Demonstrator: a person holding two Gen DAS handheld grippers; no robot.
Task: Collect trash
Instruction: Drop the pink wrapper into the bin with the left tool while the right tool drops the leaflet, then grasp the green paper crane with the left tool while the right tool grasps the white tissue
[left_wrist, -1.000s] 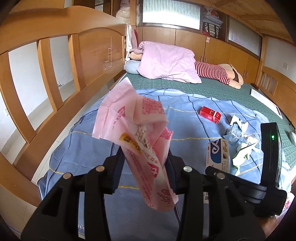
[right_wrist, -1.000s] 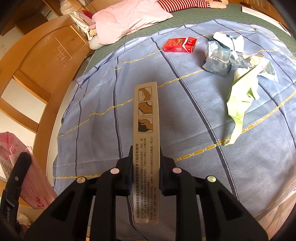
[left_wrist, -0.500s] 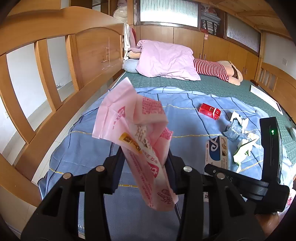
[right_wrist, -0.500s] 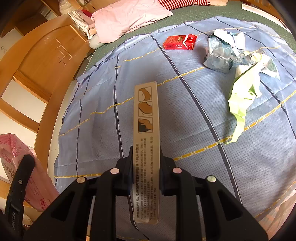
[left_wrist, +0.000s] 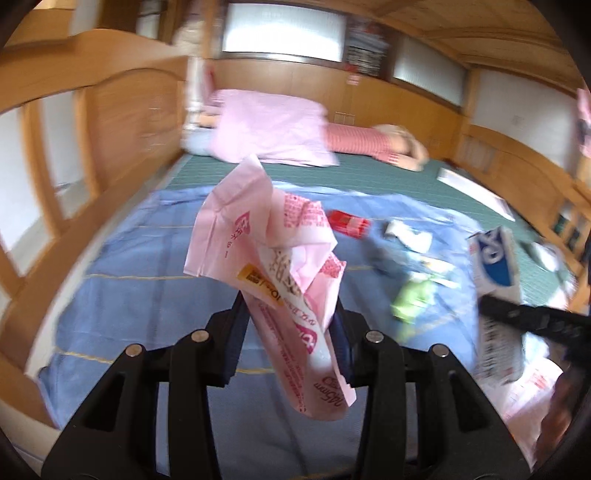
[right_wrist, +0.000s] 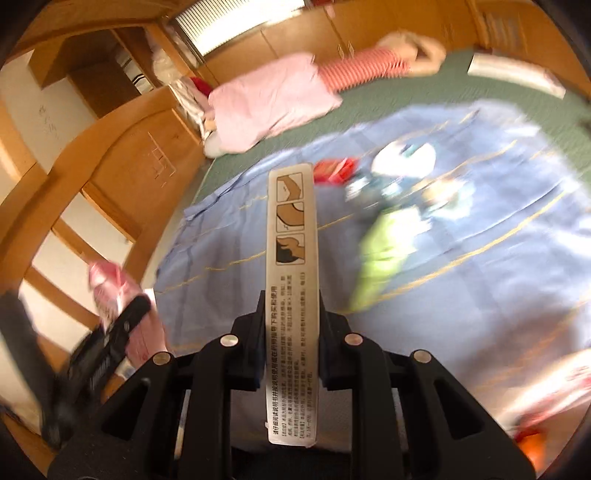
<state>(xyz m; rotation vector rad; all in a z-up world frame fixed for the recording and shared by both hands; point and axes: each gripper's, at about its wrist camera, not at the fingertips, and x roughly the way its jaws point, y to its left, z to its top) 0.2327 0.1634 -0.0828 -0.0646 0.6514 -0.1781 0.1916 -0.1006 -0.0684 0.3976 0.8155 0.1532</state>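
My left gripper (left_wrist: 290, 325) is shut on a crumpled pink plastic wrapper (left_wrist: 266, 258), held above the blue bedsheet (left_wrist: 147, 266). My right gripper (right_wrist: 291, 328) is shut on a flat medicine box (right_wrist: 291, 258), seen edge-on; the box also shows in the left wrist view (left_wrist: 493, 258). More trash lies on the sheet: a red cigarette pack (left_wrist: 347, 223), white crumpled paper (left_wrist: 408, 234) and a green wrapper (right_wrist: 380, 254). Both views are motion-blurred.
A wooden bed frame (left_wrist: 74, 122) runs along the left. A pink pillow (left_wrist: 269, 129) and a striped doll (left_wrist: 362, 142) lie at the far end on the green mat (left_wrist: 369, 177). A white flat object (left_wrist: 474, 194) lies at the right.
Both grippers have pulled back and tilted up, so more of the room shows. The right gripper with the box has shifted right in the left view. Both keep their hold.
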